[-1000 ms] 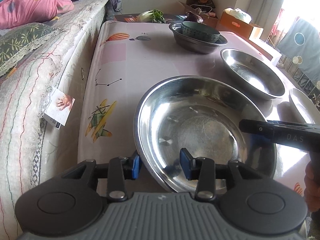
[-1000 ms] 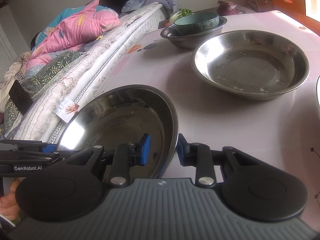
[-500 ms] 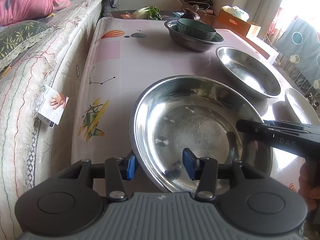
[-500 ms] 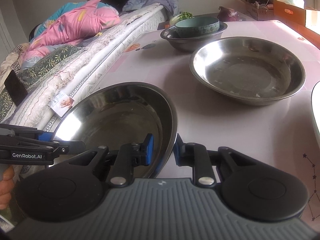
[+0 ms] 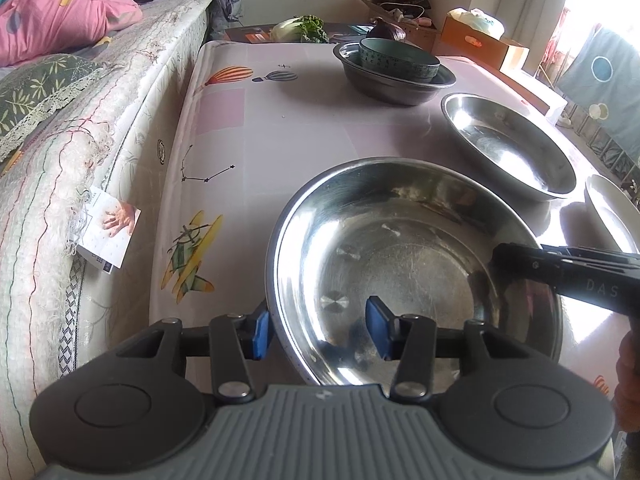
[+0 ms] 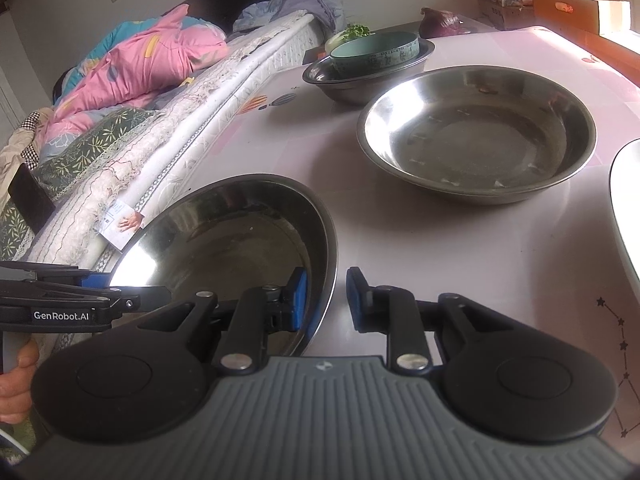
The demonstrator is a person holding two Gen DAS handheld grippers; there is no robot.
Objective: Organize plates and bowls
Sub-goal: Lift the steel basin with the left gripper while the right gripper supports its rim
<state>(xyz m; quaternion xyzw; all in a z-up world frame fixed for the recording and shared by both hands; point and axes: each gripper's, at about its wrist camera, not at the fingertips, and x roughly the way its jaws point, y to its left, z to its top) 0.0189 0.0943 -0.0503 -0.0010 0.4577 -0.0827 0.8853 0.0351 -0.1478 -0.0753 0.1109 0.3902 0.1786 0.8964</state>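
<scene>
A wide steel bowl [image 5: 412, 264] sits near the table's front edge; it also shows in the right wrist view [image 6: 240, 244]. My left gripper [image 5: 320, 334] is open, its jaws astride the bowl's near-left rim with a wide gap. My right gripper [image 6: 326, 300] is open, its jaws astride the bowl's opposite rim without touching it. A second steel bowl [image 6: 476, 136] lies farther back. A teal bowl [image 5: 398, 60] sits inside a steel basin [image 5: 396, 88] at the far end.
A white plate's edge [image 5: 612, 212] shows at the right. A bed with a quilt [image 5: 80, 160] runs along the table's left side. Vegetables [image 5: 300, 28] and cardboard boxes [image 5: 480, 40] lie beyond the table's far edge.
The right gripper's jaws have opened off the bowl's rim. The left gripper's jaws have stayed wide apart around the other rim. The bowl has stayed at the same spot.
</scene>
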